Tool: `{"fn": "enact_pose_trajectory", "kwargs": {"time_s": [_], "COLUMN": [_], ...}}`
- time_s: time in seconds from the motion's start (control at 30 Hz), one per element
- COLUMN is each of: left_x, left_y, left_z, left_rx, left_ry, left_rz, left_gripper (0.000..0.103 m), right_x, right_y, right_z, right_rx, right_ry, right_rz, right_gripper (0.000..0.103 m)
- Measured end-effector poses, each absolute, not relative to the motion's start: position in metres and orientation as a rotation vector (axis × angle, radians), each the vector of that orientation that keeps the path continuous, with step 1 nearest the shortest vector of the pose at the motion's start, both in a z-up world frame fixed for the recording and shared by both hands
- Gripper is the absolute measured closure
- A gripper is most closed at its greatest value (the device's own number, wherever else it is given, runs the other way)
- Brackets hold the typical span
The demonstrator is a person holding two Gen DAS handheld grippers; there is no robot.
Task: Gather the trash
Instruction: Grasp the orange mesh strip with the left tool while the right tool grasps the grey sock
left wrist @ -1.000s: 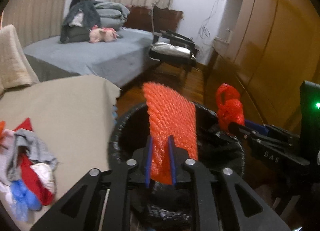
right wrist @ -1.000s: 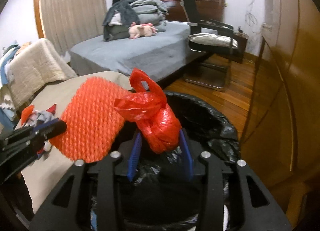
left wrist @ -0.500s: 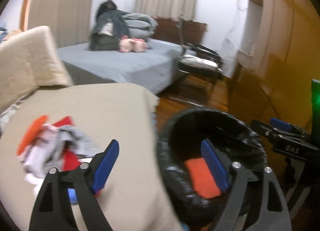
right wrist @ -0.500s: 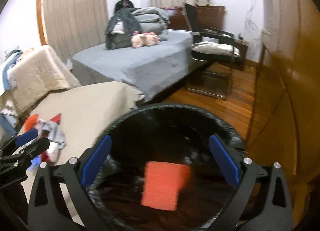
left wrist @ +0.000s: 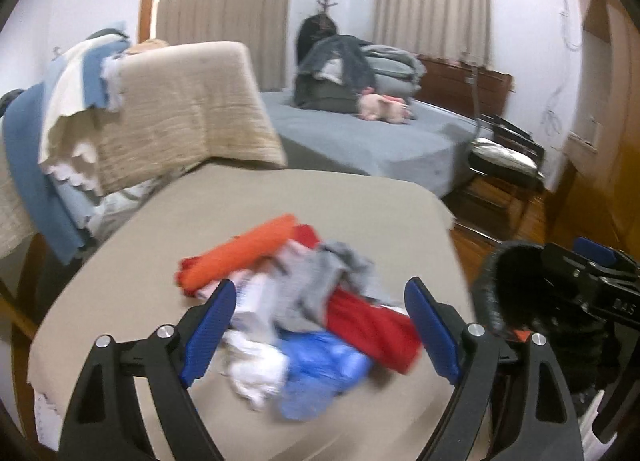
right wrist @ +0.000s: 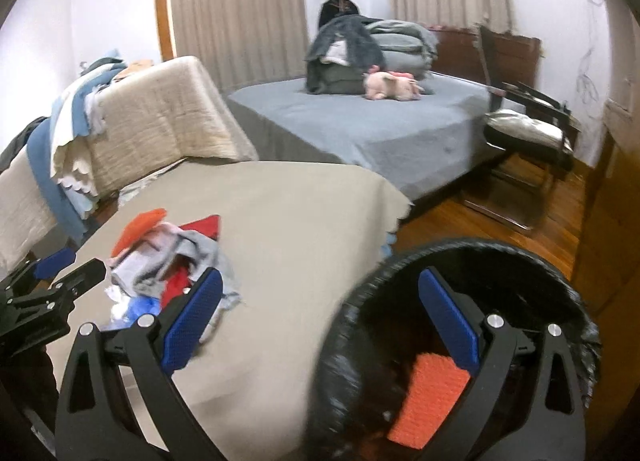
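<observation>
A pile of trash lies on the beige-covered table: orange, red, grey, white and blue pieces. My left gripper is open and empty, its jaws on either side of the pile, just before it. A black-lined bin stands at the table's right edge with an orange mesh sheet inside. My right gripper is open and empty, its right finger over the bin, its left over the table. The pile also shows in the right wrist view, with the left gripper's fingertips beside it.
A chair draped with beige and blue cloths stands behind the table. A grey bed with folded clothes and a pink soft toy is beyond. A black chair and wooden wardrobe are at the right, on wood floor.
Both grippers opened and dropped the orange mesh sheet and the red bag into the bin. Both then swung left; the left gripper now faces the trash pile.
</observation>
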State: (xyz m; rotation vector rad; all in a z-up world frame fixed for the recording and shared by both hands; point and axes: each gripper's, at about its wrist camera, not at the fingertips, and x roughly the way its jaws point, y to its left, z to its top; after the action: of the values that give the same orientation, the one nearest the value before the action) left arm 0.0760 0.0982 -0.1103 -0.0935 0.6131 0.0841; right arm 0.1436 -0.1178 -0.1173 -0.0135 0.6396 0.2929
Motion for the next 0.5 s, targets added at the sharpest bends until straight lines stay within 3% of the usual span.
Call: {"fn": "enact_pose_trajectory", "kwargs": {"time_s": [0.5], "left_x": [0.144], "left_y": [0.143], "left_z": [-0.150], "left_rx": [-0.076], "left_ry": [0.679], "left_rz": [0.133], "left_gripper": [0.025], "right_x": [0.219], "right_y": [-0.034], "right_z": [-0.142], "right_rx": [-0.052], "right_ry": [0.679], "right_rz": [0.354], "right_gripper": [0.007]}}
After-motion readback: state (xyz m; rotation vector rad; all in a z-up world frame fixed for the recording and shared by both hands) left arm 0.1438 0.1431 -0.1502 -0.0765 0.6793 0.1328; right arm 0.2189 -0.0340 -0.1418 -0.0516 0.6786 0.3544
